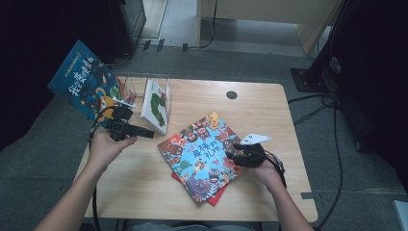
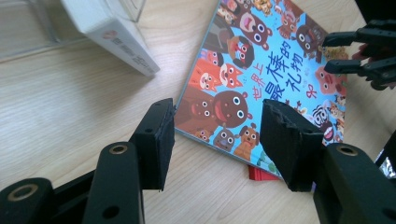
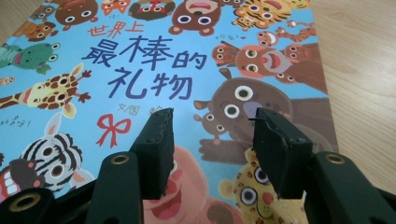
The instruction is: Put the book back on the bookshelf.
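Glossy paper book [image 3: 187, 70] on matt wooden table [image 1: 144, 178].

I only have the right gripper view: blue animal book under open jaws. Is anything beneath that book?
Observer: Yes, a red book lies under the blue book; its corner sticks out at the near edge.
Operator: Where is the left gripper?
Observer: The left gripper is open, off the blue book's left side, over bare table.
Operator: Any other books?
Observer: A white book stands in a clear holder at the table's far left.
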Motion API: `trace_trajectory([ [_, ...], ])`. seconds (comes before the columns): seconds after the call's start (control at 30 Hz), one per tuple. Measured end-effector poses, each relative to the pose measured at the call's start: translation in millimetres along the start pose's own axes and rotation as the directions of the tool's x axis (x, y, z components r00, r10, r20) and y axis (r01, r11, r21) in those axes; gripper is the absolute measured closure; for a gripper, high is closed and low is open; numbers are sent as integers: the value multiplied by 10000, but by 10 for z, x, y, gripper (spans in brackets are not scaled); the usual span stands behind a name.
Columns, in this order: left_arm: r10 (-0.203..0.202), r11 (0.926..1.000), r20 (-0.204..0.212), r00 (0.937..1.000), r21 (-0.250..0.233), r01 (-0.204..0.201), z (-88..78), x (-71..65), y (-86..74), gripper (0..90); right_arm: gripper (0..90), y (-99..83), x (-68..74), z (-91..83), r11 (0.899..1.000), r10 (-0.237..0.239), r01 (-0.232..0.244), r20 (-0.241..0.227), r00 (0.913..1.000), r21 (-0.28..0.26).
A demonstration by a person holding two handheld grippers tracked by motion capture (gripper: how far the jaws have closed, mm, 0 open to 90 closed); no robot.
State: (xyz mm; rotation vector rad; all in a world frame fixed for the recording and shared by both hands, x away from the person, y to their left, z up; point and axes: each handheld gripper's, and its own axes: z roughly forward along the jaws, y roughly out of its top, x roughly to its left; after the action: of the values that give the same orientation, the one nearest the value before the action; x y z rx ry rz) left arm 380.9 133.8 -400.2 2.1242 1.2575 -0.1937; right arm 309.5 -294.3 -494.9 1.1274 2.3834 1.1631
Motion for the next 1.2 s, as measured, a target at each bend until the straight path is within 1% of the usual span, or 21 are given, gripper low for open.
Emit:
trace_trajectory([
  [0.03,-19,10000,14,10000,33,19,40,-10,-2,459,483,-8,-7,-5,10000,-36,36,30,10000,-11],
  [0.13,181,9997,-97,9998,134,-180,159,-42,-7,460,485,-31,-10,-24,10000,40,-40,81,10000,34],
  [0.2,247,9995,-20,9997,192,-246,234,-58,-9,461,485,-47,-10,-35,10000,48,-49,110,9999,45],
  [0.33,399,9986,-55,9992,349,-397,383,-87,-17,462,485,-76,-6,-61,9999,115,-117,162,9998,118],
  [0.37,428,9984,19,9991,376,-429,422,-93,-21,464,485,-83,-9,-64,9999,105,-107,154,9998,85],
  [0.4,471,9979,77,9989,447,-474,462,-95,-25,465,486,-90,-10,-71,9999,121,-123,173,9998,105],
  [0.47,591,9960,13,9983,669,-590,544,-108,-37,464,489,-103,-12,-81,9999,128,-130,209,9997,92],
  [0.5,680,9949,-58,9977,753,-673,582,-117,-42,465,505,-109,-10,-90,9998,155,-157,206,9997,105],
  [0.57,751,9946,-126,9971,724,-740,644,-124,-52,466,527,-121,-10,-107,10000,24,-25,211,9998,88],
  [0.63,530,9961,184,9984,693,-542,701,-111,-60,466,549,-137,-14,-119,9999,12,-14,200,9998,113],
  [0.67,553,9957,190,9983,740,-566,734,-114,-67,466,556,-146,-15,-125,9999,74,-76,197,9998,94],
  [0.73,738,9935,16,9973,862,-737,794,-129,-83,468,576,-162,-24,-140,9999,143,-143,223,9996,34],
  [0.77,815,9922,-9,9967,944,-811,819,-127,-91,468,589,-172,-33,-148,9999,155,-155,191,9997,-9],
  [0.83,763,9931,-10,9971,891,-759,859,-120,-107,471,610,-194,-42,-169,9996,271,-270,203,9994,-62],
  [0.87,797,9922,0,9968,963,-793,871,-109,-109,471,625,-206,-48,-182,9995,296,-294,240,9993,-75],
  [0.93,925,9920,-40,9957,867,-918,884,-110,-112,479,677,-229,-62,-214,9993,371,-369,278,9989,-75],
  [0.97,921,9924,-27,9957,816,-916,891,-112,-112,480,698,-242,-68,-232,9993,384,-383,330,9987,-48],
  [1.03,984,9925,153,9950,711,-992,905,-108,-119,489,728,-268,-77,-262,9989,457,-454,366,9983,-64],
  [1.1,1273,9893,-49,9919,727,-1266,906,-124,-128,511,760,-295,-78,-287,9988,483,-479,471,9977,-105],
  [1.13,1303,9891,-99,9914,708,-1293,909,-133,-134,511,774,-309,-78,-298,9988,477,-471,504,9976,-139],
  [1.2,1529,9864,-294,9878,659,-1508,914,-156,-151,518,810,-332,-87,-329,9983,584,-578,567,9967,-113],
])
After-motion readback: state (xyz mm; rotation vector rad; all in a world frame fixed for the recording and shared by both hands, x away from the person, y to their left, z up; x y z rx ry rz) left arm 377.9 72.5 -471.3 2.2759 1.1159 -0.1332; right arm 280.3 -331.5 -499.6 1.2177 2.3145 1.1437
